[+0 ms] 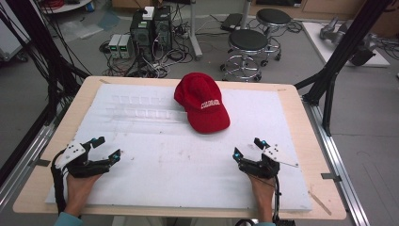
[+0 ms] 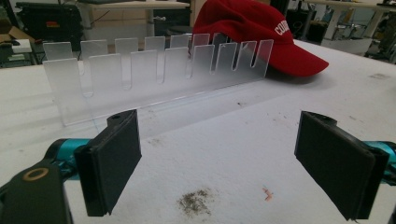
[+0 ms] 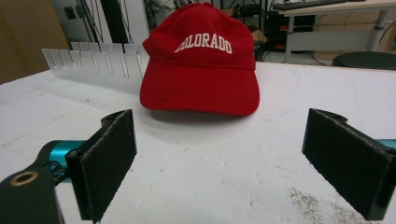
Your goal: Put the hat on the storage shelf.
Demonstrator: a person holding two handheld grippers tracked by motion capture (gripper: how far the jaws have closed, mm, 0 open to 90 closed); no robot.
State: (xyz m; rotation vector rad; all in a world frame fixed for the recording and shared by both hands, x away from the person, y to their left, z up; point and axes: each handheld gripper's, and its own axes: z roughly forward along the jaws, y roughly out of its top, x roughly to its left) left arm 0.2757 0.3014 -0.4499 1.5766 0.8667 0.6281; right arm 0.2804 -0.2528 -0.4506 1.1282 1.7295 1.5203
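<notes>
Red cap (image 1: 202,102) beside clear rack (image 1: 141,107)

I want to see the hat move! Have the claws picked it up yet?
Not yet. The red cap lies on the white mat, beside the clear slotted rack. Both the left claw and right claw are open, holding nothing. Everything is left.

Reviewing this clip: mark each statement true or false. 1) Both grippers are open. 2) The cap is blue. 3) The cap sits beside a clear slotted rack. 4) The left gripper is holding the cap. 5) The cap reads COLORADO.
1) True: the left gripper and right gripper both stand with jaws apart, holding nothing.
2) False: the cap is red.
3) True: the clear slotted rack stands right next to the cap, at its back.
4) False: the left gripper rests near the table's front edge, well apart from the cap.
5) True: white lettering on its front.
</notes>
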